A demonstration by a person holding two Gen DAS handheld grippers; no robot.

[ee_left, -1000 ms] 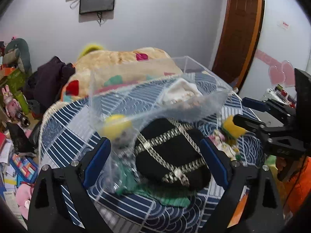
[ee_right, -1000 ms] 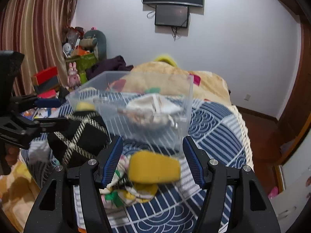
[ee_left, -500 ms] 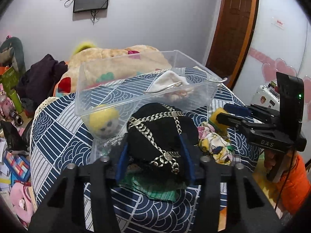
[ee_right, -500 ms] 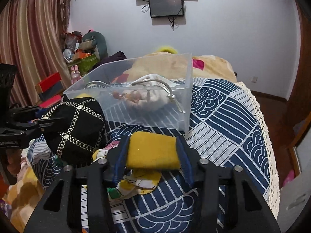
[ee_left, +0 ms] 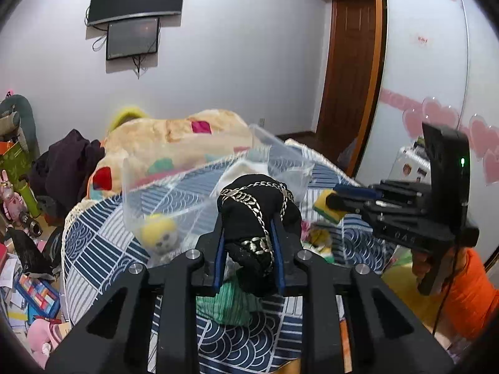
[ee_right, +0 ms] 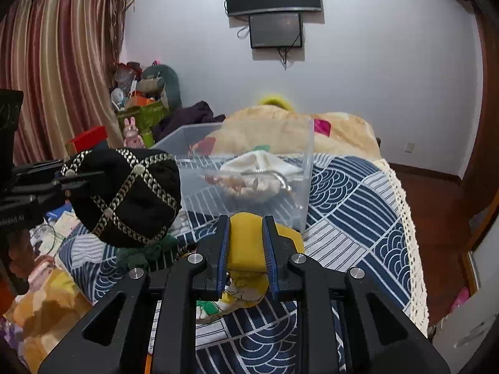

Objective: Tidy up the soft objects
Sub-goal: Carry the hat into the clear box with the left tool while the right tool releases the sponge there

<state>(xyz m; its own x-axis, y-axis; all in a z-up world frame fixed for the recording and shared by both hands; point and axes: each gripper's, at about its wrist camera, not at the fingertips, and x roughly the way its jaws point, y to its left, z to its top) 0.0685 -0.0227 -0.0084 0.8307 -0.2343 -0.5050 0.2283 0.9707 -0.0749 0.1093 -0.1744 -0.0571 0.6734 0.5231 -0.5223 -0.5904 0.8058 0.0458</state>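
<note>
1. Whereas a second ago both sets of tongs stood spread around their items, we now log both as pinching and lifted.
2. Left gripper (ee_left: 248, 249): blue pads pressed into the black fabric cap crossed with silver chains (ee_left: 259, 215). We see the cap raised off the green knitted cloth (ee_left: 230, 307) and hanging just before the near wall of the clear plastic storage box (ee_left: 156, 187).
3. Right gripper (ee_right: 246, 255): pressed onto the yellow foam sponge block (ee_right: 249, 240), held above the yellow printed cloth (ee_right: 243, 293), near the box corner.
4. Box contents: a cream fabric pouch with metal hoops (ee_right: 259, 171) and a small yellow plush ball with a face (ee_left: 160, 233), all standing on the blue-and-white patterned bedspread (ee_right: 352, 218).
5. Judgement: the grasp stage looks complete for both items. We take the next step to be carrying cap and sponge over the rim and releasing them inside; the two cloths remain to be collected.
</note>
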